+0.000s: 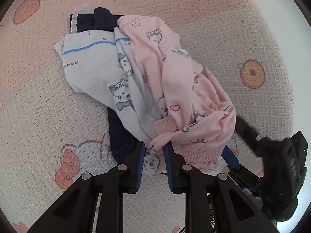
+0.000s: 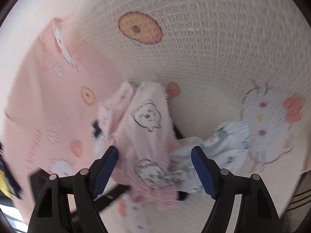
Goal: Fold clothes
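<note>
Left wrist view: the left tool [image 1: 155, 151] is clenched on a bunched edge of the pink garment [image 1: 175, 73], which lies heaped beside a white garment [image 1: 93, 68] over a dark garment [image 1: 118, 136] on the patterned blanket [image 1: 38, 106]. Right wrist view, blurred: the right tool [image 2: 154, 155] stands wide and released, with pink cloth between its pads [image 2: 202, 172] but not pinched.

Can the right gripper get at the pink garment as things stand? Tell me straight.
Probably yes. The right gripper stands open with the pink garment already between its pads and nothing in the way; the left gripper is shut on another part of the same cloth.
</note>
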{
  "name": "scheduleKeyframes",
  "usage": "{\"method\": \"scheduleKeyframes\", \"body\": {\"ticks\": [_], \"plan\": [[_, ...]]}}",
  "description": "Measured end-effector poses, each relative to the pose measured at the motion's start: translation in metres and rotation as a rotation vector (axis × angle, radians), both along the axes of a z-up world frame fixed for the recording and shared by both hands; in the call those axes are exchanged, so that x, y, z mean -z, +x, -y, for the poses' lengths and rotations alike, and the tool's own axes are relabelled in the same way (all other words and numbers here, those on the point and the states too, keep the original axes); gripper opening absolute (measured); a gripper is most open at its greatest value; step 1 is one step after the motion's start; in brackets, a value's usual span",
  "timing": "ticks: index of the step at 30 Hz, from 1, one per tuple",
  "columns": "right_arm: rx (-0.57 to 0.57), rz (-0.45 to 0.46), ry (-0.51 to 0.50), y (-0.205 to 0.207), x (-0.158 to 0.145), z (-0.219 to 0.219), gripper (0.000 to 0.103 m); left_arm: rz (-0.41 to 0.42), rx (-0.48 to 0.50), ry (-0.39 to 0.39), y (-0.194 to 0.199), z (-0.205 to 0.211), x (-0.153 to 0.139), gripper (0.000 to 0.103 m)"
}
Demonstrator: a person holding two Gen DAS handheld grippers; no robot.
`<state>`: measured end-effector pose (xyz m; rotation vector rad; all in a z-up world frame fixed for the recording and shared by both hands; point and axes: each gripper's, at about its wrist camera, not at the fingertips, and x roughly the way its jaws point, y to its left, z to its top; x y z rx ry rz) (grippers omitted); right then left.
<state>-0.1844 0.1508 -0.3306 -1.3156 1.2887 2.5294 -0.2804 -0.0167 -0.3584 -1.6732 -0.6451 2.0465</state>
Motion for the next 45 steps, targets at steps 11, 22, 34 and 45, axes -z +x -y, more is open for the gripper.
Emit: {"method": "scheduleKeyframes", "body": {"ticks": [11,22,34,45], "plan": [[-0.018,-0.046,-0.049,-0.006,0.008,0.011,0.032,0.031,-0.063,-0.016,-0.005,0.009,0.0,0.024],[-0.172,-0.124,-0.051,0.0,-0.006,0.026,0.027,-0.054,-0.187,0.093,-0.003,0.032,-0.025,0.056],[-0.441,-0.014,0.11,-0.007,-0.01,0.086,0.025,-0.118,-0.19,0.254,0.004,0.046,-0.041,0.056],[-0.505,0.047,0.15,-0.001,-0.002,0.095,0.025,-0.057,-0.062,0.151,0.0,0.01,-0.028,0.056]]}}
